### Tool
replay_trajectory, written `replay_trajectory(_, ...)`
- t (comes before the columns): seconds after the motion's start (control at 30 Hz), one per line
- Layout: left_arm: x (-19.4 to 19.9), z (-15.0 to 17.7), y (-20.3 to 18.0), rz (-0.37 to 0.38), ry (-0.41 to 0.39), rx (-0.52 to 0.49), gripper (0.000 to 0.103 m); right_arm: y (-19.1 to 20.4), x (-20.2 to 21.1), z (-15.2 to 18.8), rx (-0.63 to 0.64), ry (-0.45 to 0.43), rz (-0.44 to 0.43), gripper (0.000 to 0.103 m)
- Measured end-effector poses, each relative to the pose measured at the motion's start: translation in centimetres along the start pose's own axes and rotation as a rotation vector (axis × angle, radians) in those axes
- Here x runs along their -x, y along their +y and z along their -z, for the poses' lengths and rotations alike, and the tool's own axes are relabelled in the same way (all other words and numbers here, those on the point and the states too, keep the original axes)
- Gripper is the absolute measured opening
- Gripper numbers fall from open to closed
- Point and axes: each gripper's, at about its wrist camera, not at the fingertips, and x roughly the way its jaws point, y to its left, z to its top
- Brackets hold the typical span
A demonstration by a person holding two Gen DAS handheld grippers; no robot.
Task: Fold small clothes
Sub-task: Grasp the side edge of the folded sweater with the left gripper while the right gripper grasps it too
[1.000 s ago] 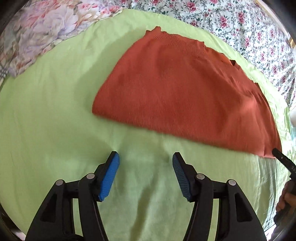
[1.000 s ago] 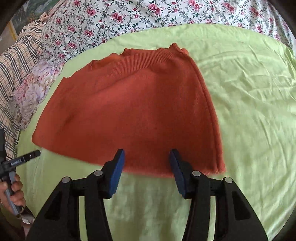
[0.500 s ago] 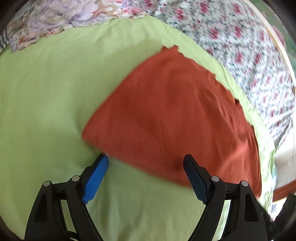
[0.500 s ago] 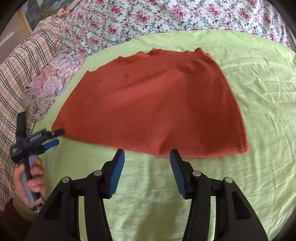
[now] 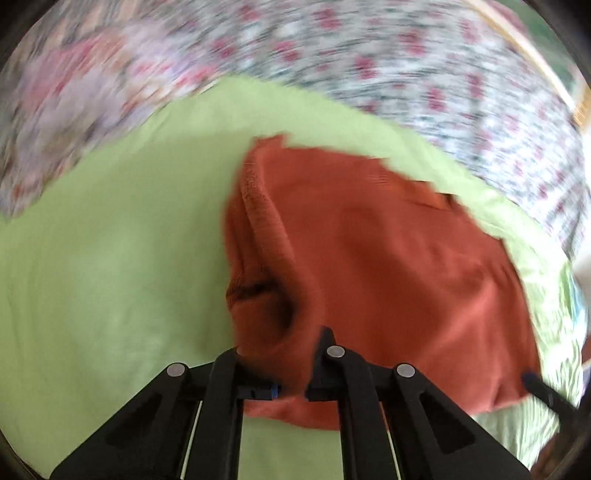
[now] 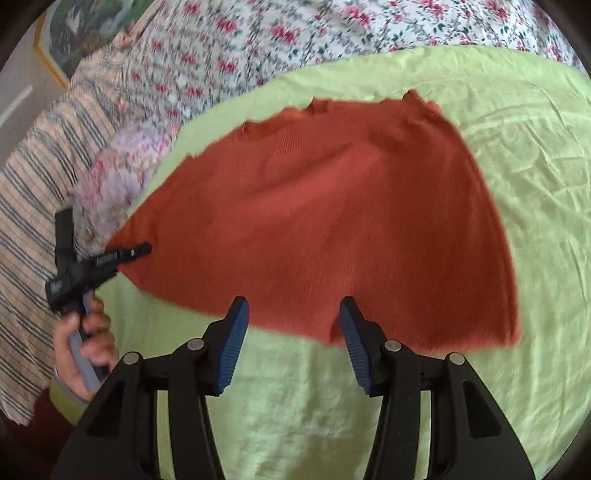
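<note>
An orange-red knitted garment (image 6: 325, 221) lies spread on a light green sheet (image 6: 535, 155) over a bed, with a floral cover (image 6: 295, 33) beyond it. Its ribbed hem is at the far edge, and the near edge runs wide and slightly ragged. At the garment's left corner the left gripper (image 5: 291, 387) has its fingers pressed together on the cloth, which bunches and lifts into a fold there; that view is motion-blurred. Further right, the right gripper (image 6: 293, 345) hangs over the near edge with its blue-padded fingers (image 6: 234, 339) spread wide, holding nothing.
</note>
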Motion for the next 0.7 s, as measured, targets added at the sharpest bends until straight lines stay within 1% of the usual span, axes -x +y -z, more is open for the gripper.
replay_trajectory(0.07, 1.0, 0.1, -3.6, 0.031, -0.029, -0.100, 0.006, -0.6, 0.2, -1.3, -0.005, 0.001, -0.013, 0.053)
replay_trajectory(0.13, 1.4, 0.6, -8.0, 0.083, -0.045, -0.205, 0.006, -1.5, 0.4, -2.9, -0.026, 0.007, -0.076, 0.053)
replay_trajectory(0.2, 1.1, 1.7, -10.8, 0.100, -0.048, -0.285, 0.006, -2.2, 0.2, -4.3, -0.058, 0.021, -0.131, 0.053)
replay_trajectory(0.23, 0.4, 2.6, -12.7, 0.109, -0.039, -0.337, 0.006, -2.7, -0.2, -5.1, -0.082, 0.032, -0.168, 0.053)
replay_trajectory(0.27, -0.3, 3.0, -13.6, 0.116, -0.029, -0.355, 0.006, -3.1, -0.7, -5.9, -0.107, 0.046, -0.207, 0.053)
replay_trajectory(0.33, -2.2, 4.7, -15.4, 0.114, 0.009, -0.402, 0.006, -3.3, -2.0, -7.1, -0.130, 0.072, -0.242, 0.053)
replay_trajectory(0.4, -3.2, 5.8, -15.9, 0.091, 0.021, -0.431, 0.006, -3.1, -4.0, -8.4, -0.132, 0.107, -0.260, 0.053)
replay_trajectory(0.43, -3.5, 6.0, -15.8, 0.094, 0.025, -0.430, 0.006, -2.8, -4.8, -8.9, -0.130, 0.123, -0.262, 0.053)
replay_trajectory(0.57, -2.5, 5.4, -14.5, 0.142, 0.010, -0.389, 0.005, -0.6, -9.4, -11.0, -0.100, 0.198, -0.265, 0.053)
replay_trajectory(0.7, -2.2, 4.7, -14.1, 0.160, 0.012, -0.376, 0.005, 3.4, -14.3, -12.9, -0.049, 0.239, -0.342, 0.053)
